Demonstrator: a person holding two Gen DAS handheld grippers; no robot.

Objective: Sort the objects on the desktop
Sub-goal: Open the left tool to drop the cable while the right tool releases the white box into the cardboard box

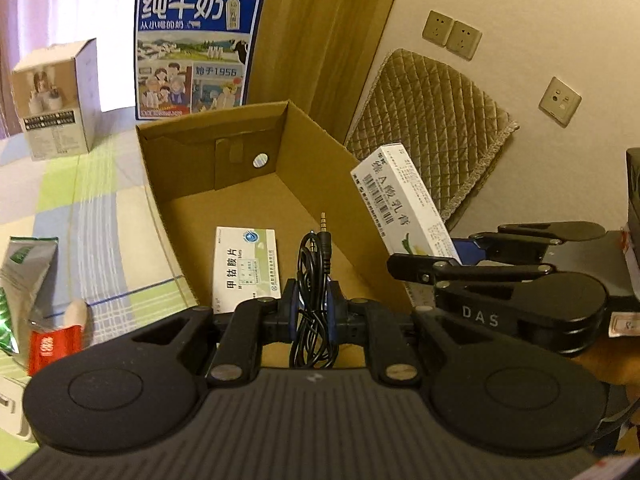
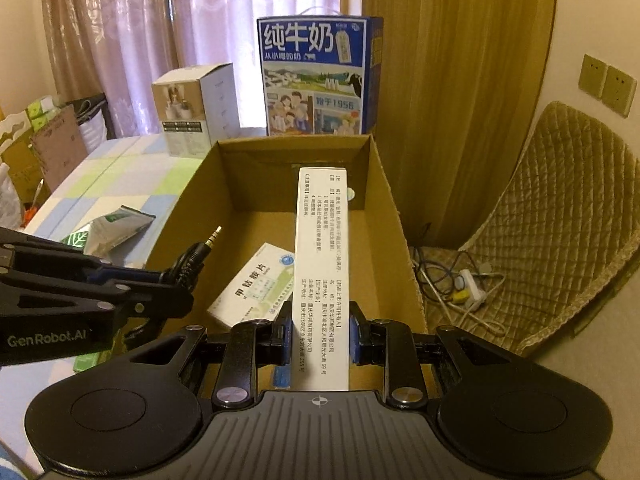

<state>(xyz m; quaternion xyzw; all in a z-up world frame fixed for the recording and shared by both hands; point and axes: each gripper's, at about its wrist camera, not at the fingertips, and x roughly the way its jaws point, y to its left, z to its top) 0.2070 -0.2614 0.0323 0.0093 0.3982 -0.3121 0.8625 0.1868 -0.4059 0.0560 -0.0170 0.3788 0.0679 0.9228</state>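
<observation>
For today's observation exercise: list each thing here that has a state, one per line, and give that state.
Left gripper: shut on coiled audio cable.
Right gripper: shut on long white carton.
Cardboard box: open-topped.
Small medicine box: lying flat inside the box.
Milk carton: upright behind it.

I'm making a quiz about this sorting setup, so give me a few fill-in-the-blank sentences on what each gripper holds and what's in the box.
The left gripper is shut on a coiled black ____.
The right gripper is shut on a long white ____.
A small medicine packet lies inside the open ____ box.

Missing words: cable; carton; cardboard
</observation>
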